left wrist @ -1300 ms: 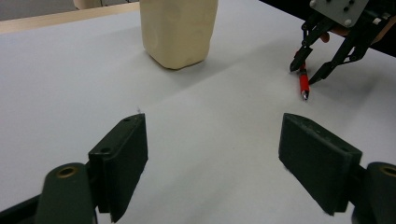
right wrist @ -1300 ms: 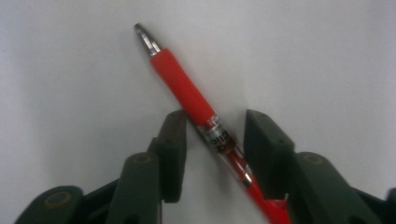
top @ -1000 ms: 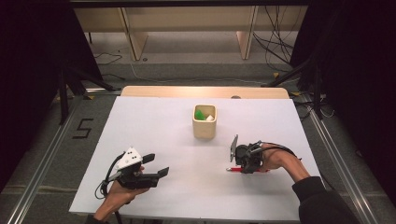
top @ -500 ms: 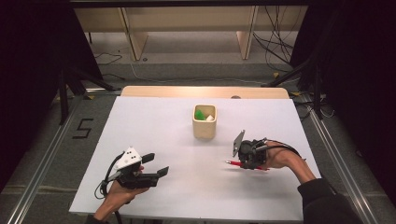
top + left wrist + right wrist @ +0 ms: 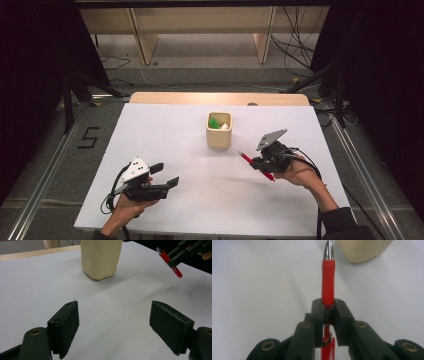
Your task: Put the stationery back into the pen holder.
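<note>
A red pen (image 5: pixel 256 165) with a silver tip is clamped in my right gripper (image 5: pixel 258 162), held above the white table right of the cream cup (image 5: pixel 219 131). In the right gripper view both jaws press on the red pen (image 5: pixel 328 282), whose tip points toward the cream cup (image 5: pixel 364 250). My left gripper (image 5: pixel 165 175) rests near the front left of the table, jaws wide apart with nothing between them. The left gripper view looks past its open pads (image 5: pixel 65 325) at the cup (image 5: pixel 101 258) and the far-off pen (image 5: pixel 168 261). Green and white items sit inside the cup.
The white table (image 5: pixel 165 135) has a wooden strip (image 5: pixel 220 98) along its far edge. Dark curtains stand on both sides, and cables lie on the floor behind. A mark like a 5 (image 5: pixel 89 137) is on the floor at left.
The right gripper has lifted the red pen off the table and swung it so its tip points toward the cup. The left gripper has stayed put.
</note>
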Available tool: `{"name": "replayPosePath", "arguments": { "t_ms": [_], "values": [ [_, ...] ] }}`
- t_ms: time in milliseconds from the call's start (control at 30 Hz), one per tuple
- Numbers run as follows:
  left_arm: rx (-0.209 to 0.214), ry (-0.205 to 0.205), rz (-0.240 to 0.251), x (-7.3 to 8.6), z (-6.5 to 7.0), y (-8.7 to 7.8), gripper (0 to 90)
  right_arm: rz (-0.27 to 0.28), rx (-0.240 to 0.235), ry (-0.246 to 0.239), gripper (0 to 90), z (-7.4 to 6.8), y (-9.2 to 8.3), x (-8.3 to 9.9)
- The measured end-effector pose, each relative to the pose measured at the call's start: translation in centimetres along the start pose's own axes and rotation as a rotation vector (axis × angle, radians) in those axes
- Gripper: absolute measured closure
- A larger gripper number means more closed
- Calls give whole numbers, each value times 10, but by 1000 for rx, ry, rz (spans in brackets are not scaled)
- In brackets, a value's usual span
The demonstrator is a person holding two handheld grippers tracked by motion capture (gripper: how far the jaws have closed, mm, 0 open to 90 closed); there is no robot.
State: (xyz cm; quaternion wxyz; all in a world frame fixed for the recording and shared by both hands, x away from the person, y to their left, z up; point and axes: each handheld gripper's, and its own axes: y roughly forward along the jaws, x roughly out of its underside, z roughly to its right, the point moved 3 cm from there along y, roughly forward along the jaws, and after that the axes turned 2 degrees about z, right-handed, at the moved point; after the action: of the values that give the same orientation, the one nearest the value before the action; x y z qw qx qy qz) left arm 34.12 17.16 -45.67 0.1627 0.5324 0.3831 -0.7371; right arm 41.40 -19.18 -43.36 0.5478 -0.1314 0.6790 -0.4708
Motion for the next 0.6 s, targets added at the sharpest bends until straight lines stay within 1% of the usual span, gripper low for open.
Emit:
{"name": "replayPosePath", "arguments": {
  "t_ms": [133,200,300,333,400,467,567,600],
  "values": [
    [-5,0,11,0,-1,0,230,114,28,91,801,0,-3,5],
    [-6,-2,14,0,-1,-1,229,182,24,143,801,1,-6,7],
    [-10,-1,18,0,-1,-1,227,254,42,216,801,5,-9,9],
    [-9,-3,21,0,-1,-1,225,278,49,226,801,5,-11,9],
    [-10,-9,28,1,-2,-1,225,351,41,272,801,4,-15,7],
    [-10,-6,27,1,-1,0,224,391,56,310,801,5,-15,7],
    [-8,-4,31,1,0,0,220,430,64,360,801,6,-14,7],
    [-8,-4,31,1,0,0,219,440,64,365,801,5,-14,6]
  ]
}}
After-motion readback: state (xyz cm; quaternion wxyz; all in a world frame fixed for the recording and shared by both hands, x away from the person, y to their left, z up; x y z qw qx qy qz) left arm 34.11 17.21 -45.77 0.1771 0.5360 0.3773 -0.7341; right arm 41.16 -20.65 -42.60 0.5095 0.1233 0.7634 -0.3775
